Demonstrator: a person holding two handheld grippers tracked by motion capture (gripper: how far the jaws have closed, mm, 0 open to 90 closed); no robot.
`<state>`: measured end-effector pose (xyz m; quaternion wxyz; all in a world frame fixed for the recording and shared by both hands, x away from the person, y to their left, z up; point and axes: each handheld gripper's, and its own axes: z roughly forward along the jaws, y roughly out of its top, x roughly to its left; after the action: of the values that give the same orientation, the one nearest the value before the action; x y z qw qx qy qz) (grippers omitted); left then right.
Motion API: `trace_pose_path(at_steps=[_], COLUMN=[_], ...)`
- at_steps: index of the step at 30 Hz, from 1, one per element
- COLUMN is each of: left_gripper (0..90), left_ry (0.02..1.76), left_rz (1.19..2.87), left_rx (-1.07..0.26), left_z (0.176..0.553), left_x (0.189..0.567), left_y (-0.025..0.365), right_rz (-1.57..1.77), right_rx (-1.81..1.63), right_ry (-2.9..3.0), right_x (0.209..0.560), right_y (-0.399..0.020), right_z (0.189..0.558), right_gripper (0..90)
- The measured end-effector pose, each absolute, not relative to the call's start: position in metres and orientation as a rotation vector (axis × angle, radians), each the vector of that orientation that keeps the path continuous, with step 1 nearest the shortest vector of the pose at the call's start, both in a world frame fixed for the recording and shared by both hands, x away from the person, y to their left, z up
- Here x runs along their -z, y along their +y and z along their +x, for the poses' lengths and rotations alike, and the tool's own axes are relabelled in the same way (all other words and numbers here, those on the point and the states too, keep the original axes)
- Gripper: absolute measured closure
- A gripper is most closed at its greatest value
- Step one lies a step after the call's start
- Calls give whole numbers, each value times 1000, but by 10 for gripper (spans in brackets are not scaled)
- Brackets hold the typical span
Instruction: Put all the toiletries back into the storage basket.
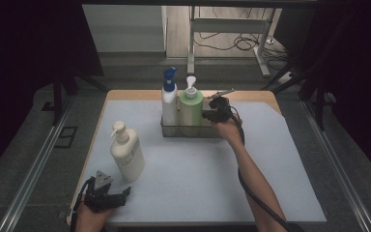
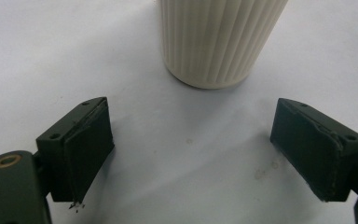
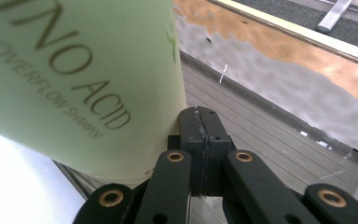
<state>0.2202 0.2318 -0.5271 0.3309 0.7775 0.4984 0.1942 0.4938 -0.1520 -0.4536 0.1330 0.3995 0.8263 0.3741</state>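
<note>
A clear tray (image 1: pixel 174 130) at the table's back holds a white bottle with a blue spray top (image 1: pixel 168 96) and a green pump bottle (image 1: pixel 191 107). My right gripper (image 1: pixel 211 114) reaches into the tray just right of the green bottle (image 3: pixel 74 74); its jaws are shut with nothing between them (image 3: pixel 200 135), beside that bottle's wall. A cream pump bottle (image 1: pixel 126 153) stands at the front left. My left gripper (image 1: pixel 121 195) rests near the table's front left corner, open and empty, with the cream bottle's ribbed base (image 2: pixel 216 42) a short way ahead of its jaws (image 2: pixel 191 154).
A white mat (image 1: pixel 198 169) covers the wooden table (image 1: pixel 125 94). The tray's ribbed floor (image 3: pixel 270 140) lies free to the right of the green bottle. Beyond the table stand desk legs and cables on the floor (image 1: pixel 241 43).
</note>
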Motion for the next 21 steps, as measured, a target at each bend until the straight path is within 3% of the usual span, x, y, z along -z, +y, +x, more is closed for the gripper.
trace_pose_path(at_steps=[21], left_gripper=[124], left_ry=[1303], left_rz=[2034], left_rx=[-507], left_z=[220], left_x=[527], left_y=[232], right_rz=[1191], right_rx=[-1035], right_ry=[2364], right_x=[453], right_y=[-137], right_z=[486], right_gripper=[900])
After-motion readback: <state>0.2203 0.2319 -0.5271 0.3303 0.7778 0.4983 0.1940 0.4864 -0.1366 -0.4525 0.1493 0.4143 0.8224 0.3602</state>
